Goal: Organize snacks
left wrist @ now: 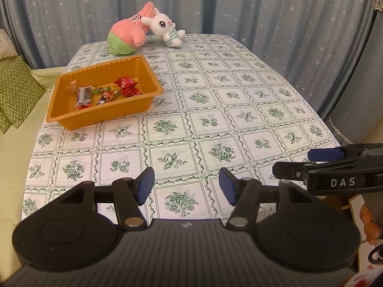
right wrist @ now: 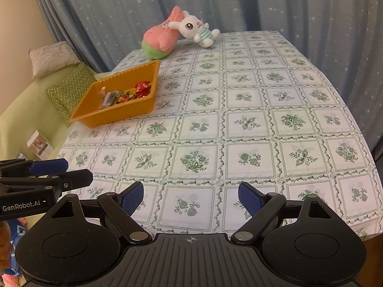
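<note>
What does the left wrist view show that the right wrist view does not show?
Only the left wrist view: the right tongs seen from the side at the right edge, marked "DAS", and fingers of a hand below them.

Only the right wrist view: a white pillow against the wall and a small box beside the table.

Both views: the orange tray holding wrapped snacks, the pink plush, the white rabbit plush, and the green zigzag cushion.
</note>
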{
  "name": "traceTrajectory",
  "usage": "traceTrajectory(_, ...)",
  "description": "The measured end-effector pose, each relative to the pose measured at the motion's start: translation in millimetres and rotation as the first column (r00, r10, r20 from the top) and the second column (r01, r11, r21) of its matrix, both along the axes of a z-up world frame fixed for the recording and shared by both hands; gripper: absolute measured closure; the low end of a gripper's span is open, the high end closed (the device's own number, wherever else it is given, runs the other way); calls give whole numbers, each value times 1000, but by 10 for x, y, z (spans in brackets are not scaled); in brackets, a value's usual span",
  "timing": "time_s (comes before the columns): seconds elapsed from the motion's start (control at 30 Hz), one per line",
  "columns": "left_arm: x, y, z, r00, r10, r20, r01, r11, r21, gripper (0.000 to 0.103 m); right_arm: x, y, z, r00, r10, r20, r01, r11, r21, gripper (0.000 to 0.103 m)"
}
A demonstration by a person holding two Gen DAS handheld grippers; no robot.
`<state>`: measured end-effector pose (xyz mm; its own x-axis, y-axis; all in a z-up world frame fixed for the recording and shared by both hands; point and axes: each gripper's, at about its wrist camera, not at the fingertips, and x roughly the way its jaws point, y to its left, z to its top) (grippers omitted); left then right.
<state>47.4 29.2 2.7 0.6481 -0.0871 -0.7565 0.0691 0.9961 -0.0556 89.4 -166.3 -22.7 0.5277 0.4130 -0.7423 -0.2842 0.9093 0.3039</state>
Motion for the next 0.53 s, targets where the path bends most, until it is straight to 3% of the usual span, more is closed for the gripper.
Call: traceTrajectory(0.53, -18, 25, 14, 1000, 27, 11, -27, 1000, 0, 46, 17, 8, -7, 1000, 12, 0, -12, 1000, -2, 17)
